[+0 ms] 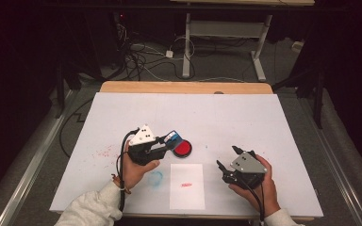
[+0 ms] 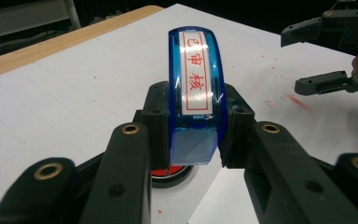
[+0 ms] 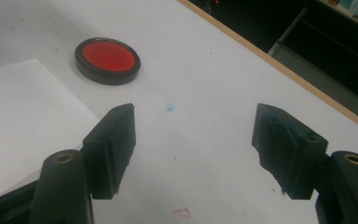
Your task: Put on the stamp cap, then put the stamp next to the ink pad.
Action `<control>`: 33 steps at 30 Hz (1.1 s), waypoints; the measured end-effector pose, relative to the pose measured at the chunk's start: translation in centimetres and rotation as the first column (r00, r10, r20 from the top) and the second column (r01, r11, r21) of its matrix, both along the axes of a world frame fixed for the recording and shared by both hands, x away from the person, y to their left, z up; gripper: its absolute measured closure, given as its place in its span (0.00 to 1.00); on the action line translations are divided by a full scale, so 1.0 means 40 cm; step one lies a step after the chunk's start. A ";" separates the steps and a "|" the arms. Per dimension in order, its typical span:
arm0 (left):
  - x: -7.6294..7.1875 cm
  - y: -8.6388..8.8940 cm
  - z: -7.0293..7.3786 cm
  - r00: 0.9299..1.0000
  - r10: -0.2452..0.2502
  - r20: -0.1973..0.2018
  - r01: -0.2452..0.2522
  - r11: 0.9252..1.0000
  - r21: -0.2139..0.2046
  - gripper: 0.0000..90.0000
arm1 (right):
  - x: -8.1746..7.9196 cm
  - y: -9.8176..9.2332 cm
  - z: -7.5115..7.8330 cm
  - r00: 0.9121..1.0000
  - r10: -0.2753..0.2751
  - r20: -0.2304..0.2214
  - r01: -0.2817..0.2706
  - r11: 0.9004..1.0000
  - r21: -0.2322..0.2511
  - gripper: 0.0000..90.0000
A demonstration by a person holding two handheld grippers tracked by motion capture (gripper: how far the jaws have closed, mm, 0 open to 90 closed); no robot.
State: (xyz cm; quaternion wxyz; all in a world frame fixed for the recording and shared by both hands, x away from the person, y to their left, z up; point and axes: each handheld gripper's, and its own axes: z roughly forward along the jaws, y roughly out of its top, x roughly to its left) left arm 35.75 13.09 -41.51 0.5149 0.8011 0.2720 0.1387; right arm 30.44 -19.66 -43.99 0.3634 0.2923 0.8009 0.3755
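My left gripper (image 1: 168, 141) is shut on a blue stamp (image 2: 196, 93) whose white label carries red characters; the stamp (image 1: 171, 137) hangs just above the round red ink pad (image 1: 183, 148). Under the jaws in the left gripper view, the ink pad (image 2: 170, 175) peeks out. A white sheet of paper (image 1: 187, 186) with a red stamp mark (image 1: 186, 185) lies near the table's front edge. My right gripper (image 1: 228, 157) stands open to the right of the sheet, nothing between its fingers. The right gripper view has the ink pad (image 3: 107, 60) farther off to the upper left and the sheet (image 3: 23, 121) at left.
The white table cover (image 1: 245, 122) bears red smears at the left and a blue ring smudge (image 1: 155, 178) beside the paper. A wooden table edge (image 1: 184, 87) runs along the back. Beyond it are cables and desk legs on the floor.
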 end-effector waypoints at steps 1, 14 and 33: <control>0.000 0.003 0.000 1.000 0.001 -0.001 -0.001 1.000 0.000 0.75 | -0.001 -0.006 -0.001 1.000 -0.003 -0.003 0.003 1.000 0.000 0.34; 0.010 0.022 0.002 0.999 0.038 0.017 -0.038 0.999 0.026 0.75 | -0.026 -0.054 -0.008 1.000 -0.028 0.004 0.028 1.000 0.015 0.34; 0.059 0.038 -0.057 0.992 0.128 -0.021 -0.125 0.986 0.115 0.75 | -0.029 -0.048 -0.021 1.000 -0.016 -0.007 0.015 1.000 -0.015 0.34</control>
